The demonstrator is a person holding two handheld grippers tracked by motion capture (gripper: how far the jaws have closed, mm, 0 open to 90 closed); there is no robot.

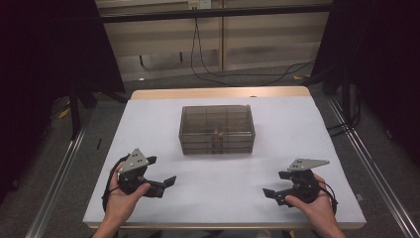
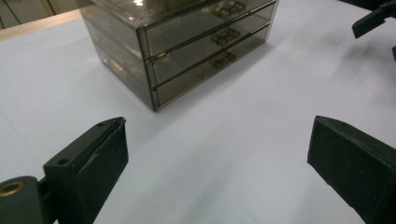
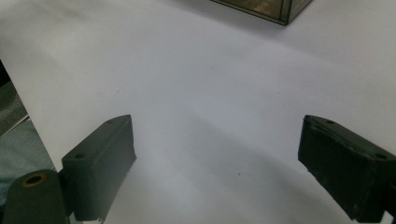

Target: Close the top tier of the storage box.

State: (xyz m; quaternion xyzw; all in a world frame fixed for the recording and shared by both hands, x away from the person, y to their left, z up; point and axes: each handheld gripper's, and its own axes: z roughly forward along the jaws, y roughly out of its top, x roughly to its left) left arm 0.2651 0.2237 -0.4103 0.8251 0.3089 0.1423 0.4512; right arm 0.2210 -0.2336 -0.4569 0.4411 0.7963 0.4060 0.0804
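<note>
Our left gripper (image 1: 161, 173) sits low over the near left of the table (image 1: 297, 124), jaws spread wide with nothing between them. Our right gripper (image 1: 273, 185) mirrors it at the near right, jaws likewise wide apart and holding nothing. Both are well apart from each other and point inward.

Between and beyond them stands the smoky clear drawer box (image 1: 217, 129), mid-table on the white surface, untouched. From the left gripper view we count three stacked drawers (image 2: 205, 49), all pushed in, each with a small handle on its front. The right gripper view catches one lower corner of the box.
</note>
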